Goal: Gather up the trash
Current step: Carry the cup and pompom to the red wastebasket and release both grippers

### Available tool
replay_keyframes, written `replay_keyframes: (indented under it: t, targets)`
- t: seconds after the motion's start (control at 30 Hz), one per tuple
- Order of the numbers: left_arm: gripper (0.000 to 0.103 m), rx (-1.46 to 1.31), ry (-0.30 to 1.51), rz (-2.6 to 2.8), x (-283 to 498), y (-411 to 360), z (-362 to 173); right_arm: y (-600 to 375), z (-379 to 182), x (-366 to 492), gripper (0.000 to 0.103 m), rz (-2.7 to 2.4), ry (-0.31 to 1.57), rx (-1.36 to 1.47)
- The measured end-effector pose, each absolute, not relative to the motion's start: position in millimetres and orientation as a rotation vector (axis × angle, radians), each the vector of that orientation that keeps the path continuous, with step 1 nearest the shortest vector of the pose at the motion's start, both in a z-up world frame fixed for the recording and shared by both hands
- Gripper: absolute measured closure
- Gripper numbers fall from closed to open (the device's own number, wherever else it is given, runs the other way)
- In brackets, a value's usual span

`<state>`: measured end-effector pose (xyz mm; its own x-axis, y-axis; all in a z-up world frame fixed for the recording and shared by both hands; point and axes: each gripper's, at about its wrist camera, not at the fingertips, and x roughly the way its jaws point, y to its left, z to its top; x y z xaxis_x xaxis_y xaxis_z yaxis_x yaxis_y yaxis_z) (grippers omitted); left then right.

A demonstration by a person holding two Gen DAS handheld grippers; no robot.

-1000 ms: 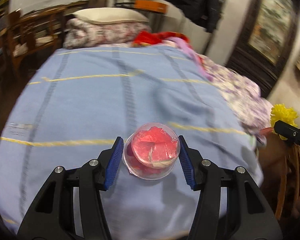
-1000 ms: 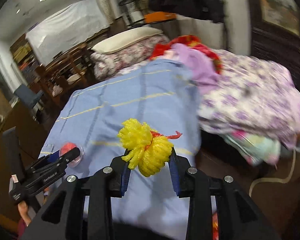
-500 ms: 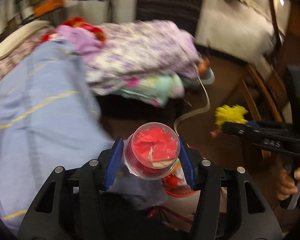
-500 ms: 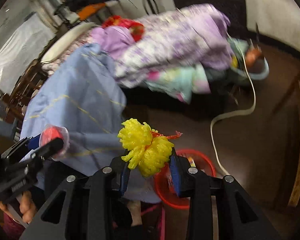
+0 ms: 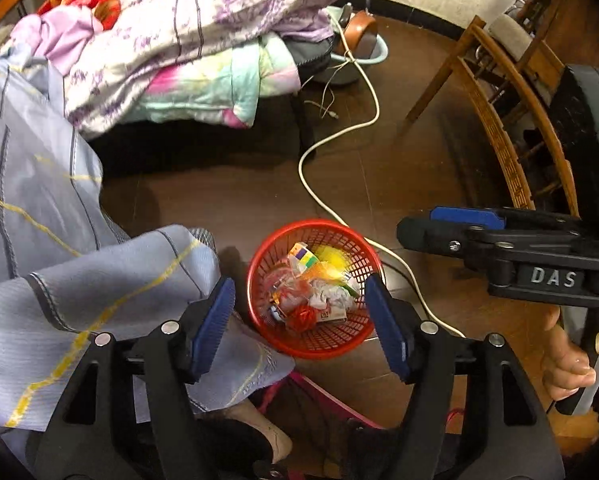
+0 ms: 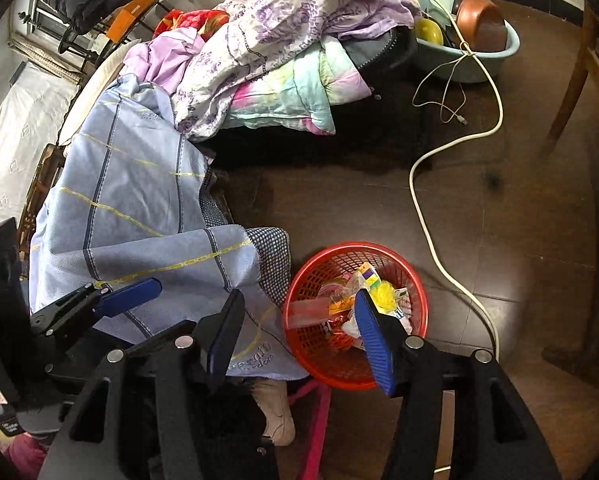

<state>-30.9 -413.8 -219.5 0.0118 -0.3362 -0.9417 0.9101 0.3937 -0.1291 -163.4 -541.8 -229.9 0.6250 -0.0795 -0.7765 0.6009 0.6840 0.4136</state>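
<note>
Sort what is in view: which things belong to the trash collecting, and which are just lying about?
Job: red basket on the floor, trash inside it, left gripper and right gripper, both open and empty.

Lying about: blue sheet, floral quilt, white cable, wooden chair, basin.

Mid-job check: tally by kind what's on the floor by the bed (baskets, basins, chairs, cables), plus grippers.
Red baskets: 1
Teal basins: 1
Wooden chairs: 1
Cables: 2 (thick white cable, thin wire)
Grippers: 2 (left gripper, right gripper), jaws just opened, nothing between them
Total: 7
</note>
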Motion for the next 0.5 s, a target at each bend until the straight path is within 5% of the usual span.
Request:
replay_keyframes:
  t: [0.5]
  targets:
    - [0.028, 0.673, 1.144, -0.991, -43, -395, -221, -511, -224, -193, 0.038, -0.636, 0.94, 0.658]
